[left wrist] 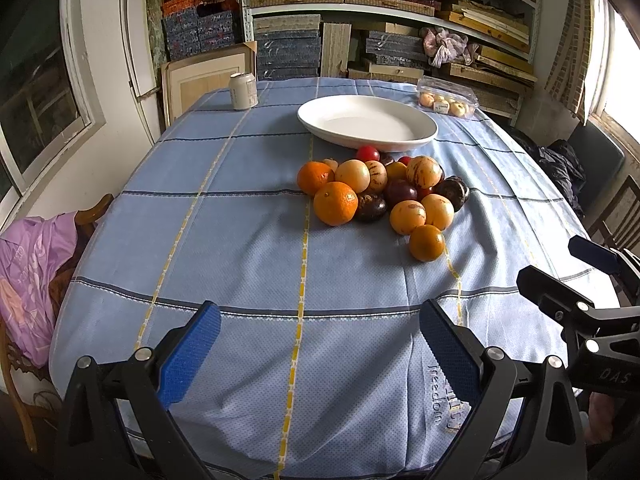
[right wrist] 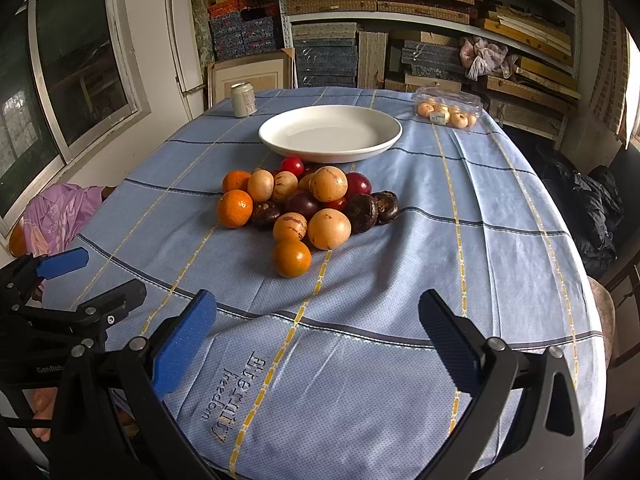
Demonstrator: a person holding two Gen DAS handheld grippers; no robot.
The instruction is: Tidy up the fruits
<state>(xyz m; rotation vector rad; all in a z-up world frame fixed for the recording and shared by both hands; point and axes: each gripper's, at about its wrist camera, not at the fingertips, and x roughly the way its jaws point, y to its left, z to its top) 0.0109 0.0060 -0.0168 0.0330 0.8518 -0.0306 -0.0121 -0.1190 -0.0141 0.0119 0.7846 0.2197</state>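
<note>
- At your eleven o'clock, a drink can (left wrist: pixel 243 91) stands upright on the blue checked tablecloth (left wrist: pixel 240 240).
- At one o'clock, a clear plastic box (left wrist: pixel 447 99) lies near the far edge.

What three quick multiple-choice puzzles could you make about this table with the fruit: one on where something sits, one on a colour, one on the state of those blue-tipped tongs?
1. Where does the drink can stand?
A. inside the dish
B. at the far left of the table, beyond the fruit pile
C. among the fruit

2. What colour is the oval dish?
A. white
B. green
C. black

3. How do the left gripper and right gripper stand?
A. both shut on fruit
B. one holds the can
C. both open, holding nothing

Answers: 1 B, the can stands apart near the far left edge of the tablecloth. 2 A, its rim and inside are plain white, with no fruit in it. 3 C, each pair of blue pads is spread wide over bare cloth.
</note>
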